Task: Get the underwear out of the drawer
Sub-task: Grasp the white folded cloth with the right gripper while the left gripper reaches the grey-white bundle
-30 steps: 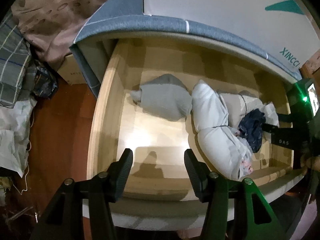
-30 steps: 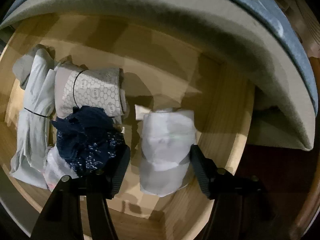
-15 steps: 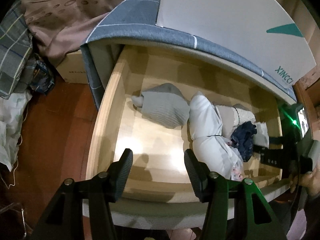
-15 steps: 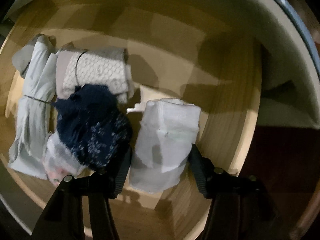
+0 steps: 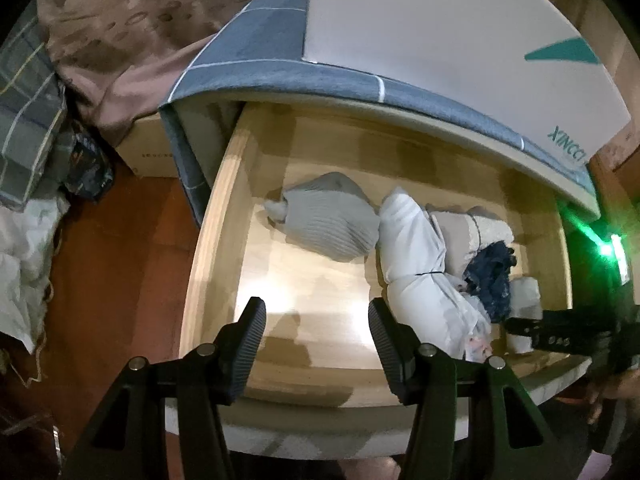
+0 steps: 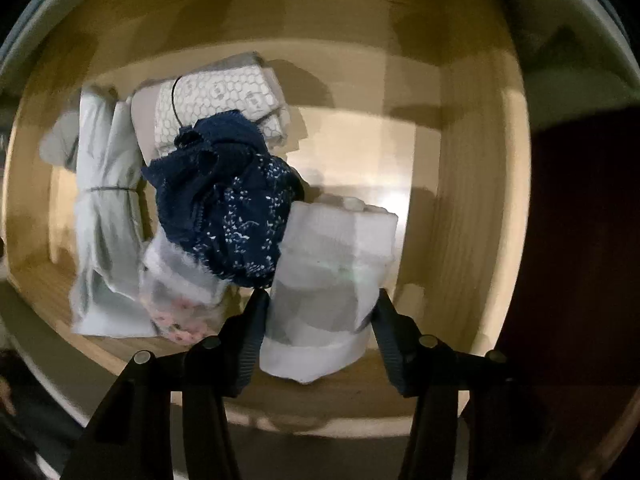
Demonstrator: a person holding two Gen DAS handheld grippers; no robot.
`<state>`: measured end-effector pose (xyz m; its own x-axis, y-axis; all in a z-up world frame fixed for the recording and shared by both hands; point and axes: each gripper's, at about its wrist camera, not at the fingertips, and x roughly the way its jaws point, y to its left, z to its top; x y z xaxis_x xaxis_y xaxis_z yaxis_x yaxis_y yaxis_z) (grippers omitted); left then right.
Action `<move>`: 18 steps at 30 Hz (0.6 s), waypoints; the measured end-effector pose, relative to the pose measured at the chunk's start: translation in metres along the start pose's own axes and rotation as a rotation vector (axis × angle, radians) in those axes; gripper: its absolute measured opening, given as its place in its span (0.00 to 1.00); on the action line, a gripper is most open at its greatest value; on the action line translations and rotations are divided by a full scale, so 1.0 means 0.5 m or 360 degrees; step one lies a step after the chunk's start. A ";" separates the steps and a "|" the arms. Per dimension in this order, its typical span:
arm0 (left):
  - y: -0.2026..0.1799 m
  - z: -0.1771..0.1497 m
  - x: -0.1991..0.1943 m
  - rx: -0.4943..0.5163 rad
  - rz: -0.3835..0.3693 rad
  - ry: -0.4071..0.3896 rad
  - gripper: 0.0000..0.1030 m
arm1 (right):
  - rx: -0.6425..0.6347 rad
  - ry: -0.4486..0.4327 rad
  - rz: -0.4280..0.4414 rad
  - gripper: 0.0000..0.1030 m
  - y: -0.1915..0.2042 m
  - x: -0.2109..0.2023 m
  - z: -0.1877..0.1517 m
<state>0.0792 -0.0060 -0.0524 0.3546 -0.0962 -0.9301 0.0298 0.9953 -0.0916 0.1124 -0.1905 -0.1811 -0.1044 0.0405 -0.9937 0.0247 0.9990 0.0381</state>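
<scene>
The wooden drawer [image 5: 216,240] stands pulled out from under the bed. In the right wrist view my right gripper [image 6: 318,316] is open, its fingers on either side of a folded white underwear roll [image 6: 328,280] at the drawer's front right. A crumpled navy patterned pair [image 6: 228,196] lies just left of it, over a pink-dotted white piece [image 6: 180,304]. In the left wrist view my left gripper [image 5: 316,328] is open and empty above the drawer's front left; the right gripper [image 5: 560,334] shows at the white roll [image 5: 524,304].
A grey folded garment [image 5: 332,224], a long white tied bundle [image 5: 416,264] and a honeycomb-print roll [image 6: 220,96] also lie in the drawer. The blue-grey bedsheet edge [image 5: 320,80] overhangs the back. Cardboard box [image 5: 148,148] and laundry [image 5: 24,232] lie on the floor at left.
My right gripper has moved forward and down until its fingers straddle the white roll. My left gripper has drawn back and up, widening its view of the drawer.
</scene>
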 end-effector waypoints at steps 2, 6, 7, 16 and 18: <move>-0.009 0.002 0.001 0.0041 0.0024 0.0005 0.53 | 0.0090 -0.0017 0.0042 0.45 -0.013 -0.004 -0.008; -0.031 0.005 0.004 0.0128 0.0066 0.0021 0.53 | 0.0181 -0.0053 0.0046 0.43 -0.024 -0.017 -0.027; -0.036 0.006 0.006 0.0143 0.0073 0.0033 0.53 | 0.0194 -0.0059 0.0046 0.43 -0.034 -0.021 -0.033; -0.074 0.022 0.042 0.0092 -0.0012 0.0212 0.53 | 0.0234 -0.0115 0.0057 0.41 -0.041 -0.036 -0.064; -0.092 0.030 0.051 0.0100 -0.0007 0.0243 0.53 | 0.0237 -0.0123 0.0064 0.41 -0.055 -0.047 -0.075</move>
<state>0.1008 -0.0541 -0.0664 0.2084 -0.0952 -0.9734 0.0913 0.9928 -0.0776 0.0768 -0.2181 -0.1547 -0.0235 0.0731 -0.9971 0.1747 0.9823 0.0679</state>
